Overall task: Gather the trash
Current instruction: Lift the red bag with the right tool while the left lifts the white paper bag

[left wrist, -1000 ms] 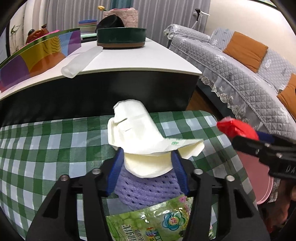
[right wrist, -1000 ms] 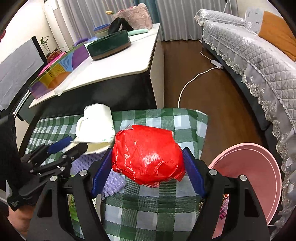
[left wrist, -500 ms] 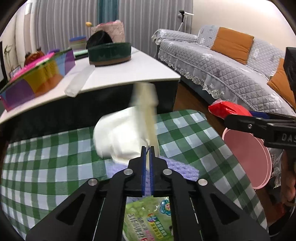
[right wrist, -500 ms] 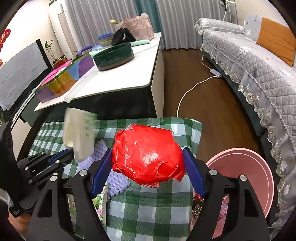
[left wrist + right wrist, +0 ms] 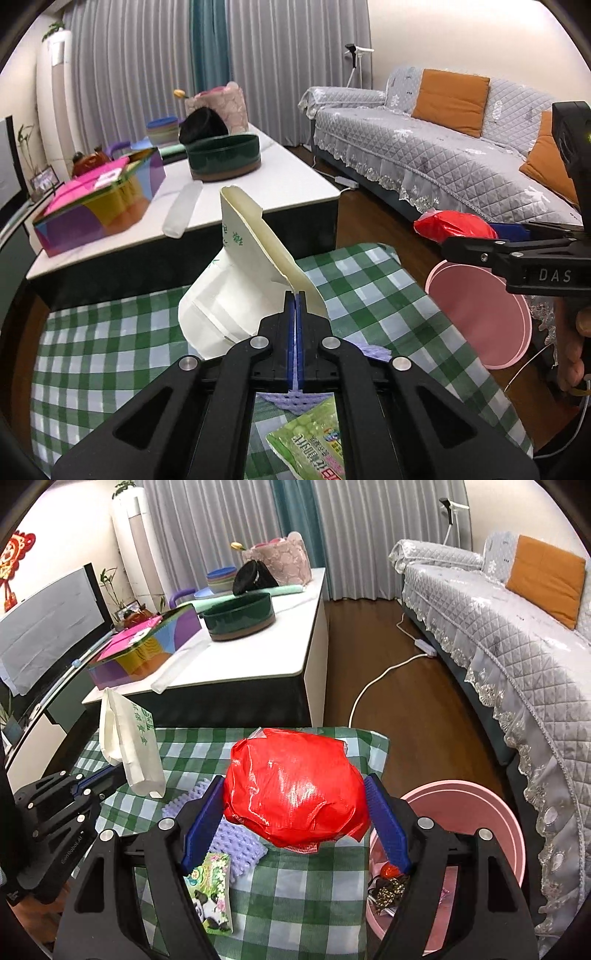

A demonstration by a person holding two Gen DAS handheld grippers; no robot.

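Note:
My left gripper [image 5: 295, 295] is shut on a cream paper bag [image 5: 240, 280] with green print and holds it above the green checked tablecloth [image 5: 110, 354]. The bag also shows in the right wrist view [image 5: 129, 738], hanging from the left gripper [image 5: 110, 771]. My right gripper [image 5: 295, 797] is shut on a crumpled red plastic bag [image 5: 295, 797], held above the cloth's right side; it shows in the left wrist view [image 5: 454, 225] too. A pink bin [image 5: 491, 812] with scraps inside stands on the floor at the right.
A purple knitted mat [image 5: 236, 842] and a green snack packet [image 5: 212, 893] lie on the cloth. A white low table [image 5: 258, 653] behind holds a green round tin [image 5: 238, 616] and a coloured box [image 5: 147, 646]. A grey sofa [image 5: 517, 627] lines the right side.
My left gripper closed on the paper bag and lifted it off the purple mat. My right gripper kept the red bag and rose slightly.

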